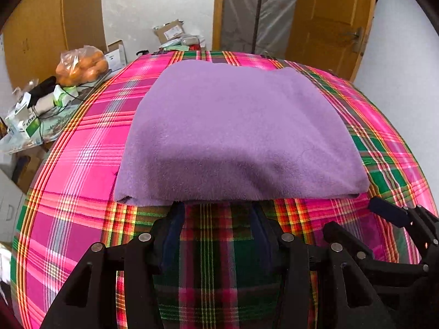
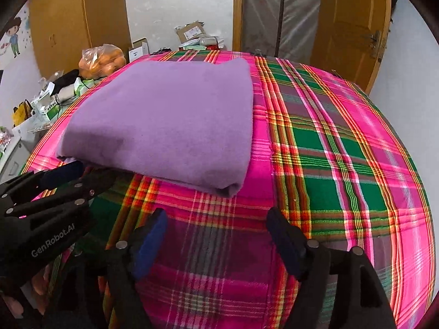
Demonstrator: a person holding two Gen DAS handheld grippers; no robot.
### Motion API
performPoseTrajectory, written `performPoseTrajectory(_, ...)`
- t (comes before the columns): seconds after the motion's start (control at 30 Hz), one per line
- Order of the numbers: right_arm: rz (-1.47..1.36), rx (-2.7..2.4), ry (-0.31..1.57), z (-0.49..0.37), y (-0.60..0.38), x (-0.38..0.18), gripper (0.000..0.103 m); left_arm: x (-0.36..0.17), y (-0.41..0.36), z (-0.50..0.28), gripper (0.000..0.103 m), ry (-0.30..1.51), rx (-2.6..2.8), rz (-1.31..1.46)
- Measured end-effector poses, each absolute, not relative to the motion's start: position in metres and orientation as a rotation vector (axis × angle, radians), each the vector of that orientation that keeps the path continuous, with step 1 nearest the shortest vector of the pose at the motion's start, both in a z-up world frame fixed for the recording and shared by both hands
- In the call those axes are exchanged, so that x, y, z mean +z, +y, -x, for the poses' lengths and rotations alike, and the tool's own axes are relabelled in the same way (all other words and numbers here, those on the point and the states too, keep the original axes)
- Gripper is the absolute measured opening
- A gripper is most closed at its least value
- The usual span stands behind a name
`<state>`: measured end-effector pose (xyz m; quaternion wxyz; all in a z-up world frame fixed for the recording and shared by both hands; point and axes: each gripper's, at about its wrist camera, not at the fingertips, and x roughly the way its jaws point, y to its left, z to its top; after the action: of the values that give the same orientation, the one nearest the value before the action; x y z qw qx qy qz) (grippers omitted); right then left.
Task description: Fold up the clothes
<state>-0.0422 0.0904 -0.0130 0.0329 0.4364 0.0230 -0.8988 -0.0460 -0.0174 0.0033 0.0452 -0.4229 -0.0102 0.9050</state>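
With the purple cloth (image 1: 241, 134) folded at frame centre on the plaid table (image 1: 82, 164), both grippers, left (image 1: 216, 213) and right (image 2: 216, 224), hold empty, parted jaws; smooth its near edge flat.

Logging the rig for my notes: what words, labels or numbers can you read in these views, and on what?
"GenRobot.AI": in white on the left gripper, seen from the right wrist.
Shipping label on cardboard box: too small to read.
Print on green-and-white boxes: blurred, unreadable.

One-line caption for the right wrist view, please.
Folded purple cloth lies on the plaid cover; the open right gripper sits just short of it, holding nothing.
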Motion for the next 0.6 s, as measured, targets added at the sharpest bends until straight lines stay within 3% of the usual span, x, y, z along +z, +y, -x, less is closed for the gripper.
performPoseTrajectory(0.6, -1.332, -2.75, 0.075, 0.0416, 0.098, -0.0095, 0.071, 0.003, -0.0121, 0.0484, 0.063, 0.019, 2.749, 1.302)
